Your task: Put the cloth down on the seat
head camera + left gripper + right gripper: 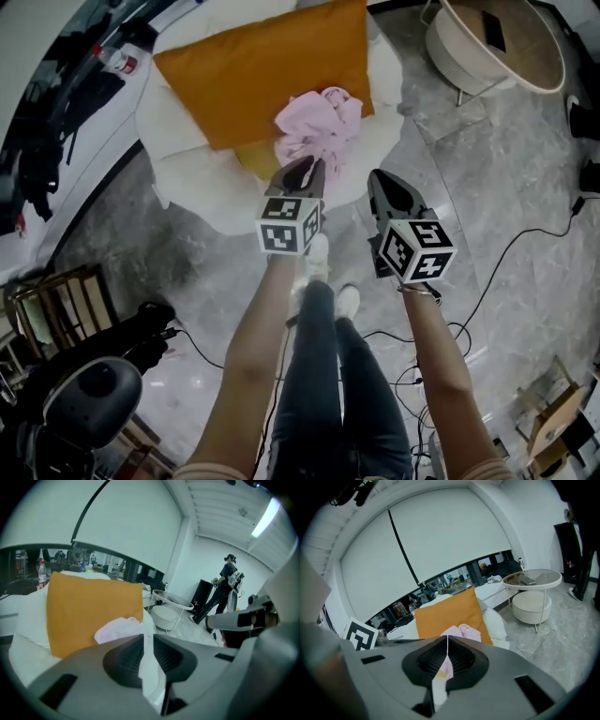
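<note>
A pale pink cloth point(319, 122) lies crumpled on the front of an orange cushion point(253, 66), which rests on a white fluffy seat point(187, 178). My left gripper point(305, 171) has its tip at the cloth's near edge. In the left gripper view the jaws point(147, 637) stand a narrow way apart, with a pale fold of the cloth point(117, 629) filling the gap. My right gripper point(386, 187) hangs to the right, short of the seat. Its jaws point(447, 639) meet at the tip with nothing in them. Beyond them the cloth point(464, 632) lies on the cushion.
A round side table point(506, 37) with a white base stands right of the seat. Cables point(487, 272) trail over the grey marble floor. A black chair point(89, 398) is at lower left. A person point(227, 588) stands far off by a black cabinet.
</note>
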{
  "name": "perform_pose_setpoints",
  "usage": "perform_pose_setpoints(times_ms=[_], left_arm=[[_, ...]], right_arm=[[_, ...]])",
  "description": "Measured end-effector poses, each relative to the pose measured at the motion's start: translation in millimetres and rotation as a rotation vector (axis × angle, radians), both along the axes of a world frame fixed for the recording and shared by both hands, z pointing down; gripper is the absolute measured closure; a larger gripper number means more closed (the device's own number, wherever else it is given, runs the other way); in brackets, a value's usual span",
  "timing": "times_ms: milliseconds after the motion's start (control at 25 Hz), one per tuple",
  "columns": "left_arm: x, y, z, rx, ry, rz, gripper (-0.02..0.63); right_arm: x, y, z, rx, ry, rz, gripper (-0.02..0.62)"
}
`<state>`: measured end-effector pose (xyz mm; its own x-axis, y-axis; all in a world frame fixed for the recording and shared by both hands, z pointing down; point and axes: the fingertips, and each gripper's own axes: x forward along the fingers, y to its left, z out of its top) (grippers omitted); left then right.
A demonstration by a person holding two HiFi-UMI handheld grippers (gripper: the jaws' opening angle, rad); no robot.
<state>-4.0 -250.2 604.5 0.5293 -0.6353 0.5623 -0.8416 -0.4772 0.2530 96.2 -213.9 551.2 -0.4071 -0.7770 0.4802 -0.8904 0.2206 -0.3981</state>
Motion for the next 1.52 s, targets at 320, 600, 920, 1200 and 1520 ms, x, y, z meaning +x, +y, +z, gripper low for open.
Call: perform_pose_setpoints(times_ms=[320, 600, 920, 1200, 1520], left_arm=[[2.6, 9.0, -88.1, 0.133, 0.035, 0.006, 0.549], [-0.2, 27.4, -175.1, 0.255, 0.068, 0.008, 0.574], [-5.5, 52.5, -273.0, 0.392, 0.100, 0.014, 0.581], [-14.0, 76.4, -333.3, 0.466, 0.114, 0.000, 0.581], [-28.8, 95.6, -375.8, 0.520, 0.121, -0.033, 0.581]], right_arm=[[2.5, -1.4, -74.3, 0.103, -0.045, 0.012, 0.586], [3.1, 11.0, -149.4, 0.208, -0.050, 0.000, 0.587], [3.9, 36.7, -234.0, 0.333, -0.043, -0.006, 0.588], [-4.1, 60.0, -282.2, 0.399, -0.014, -0.022, 0.588], [-4.8, 79.7, -327.1, 0.468, -0.001, -0.034, 0.588]])
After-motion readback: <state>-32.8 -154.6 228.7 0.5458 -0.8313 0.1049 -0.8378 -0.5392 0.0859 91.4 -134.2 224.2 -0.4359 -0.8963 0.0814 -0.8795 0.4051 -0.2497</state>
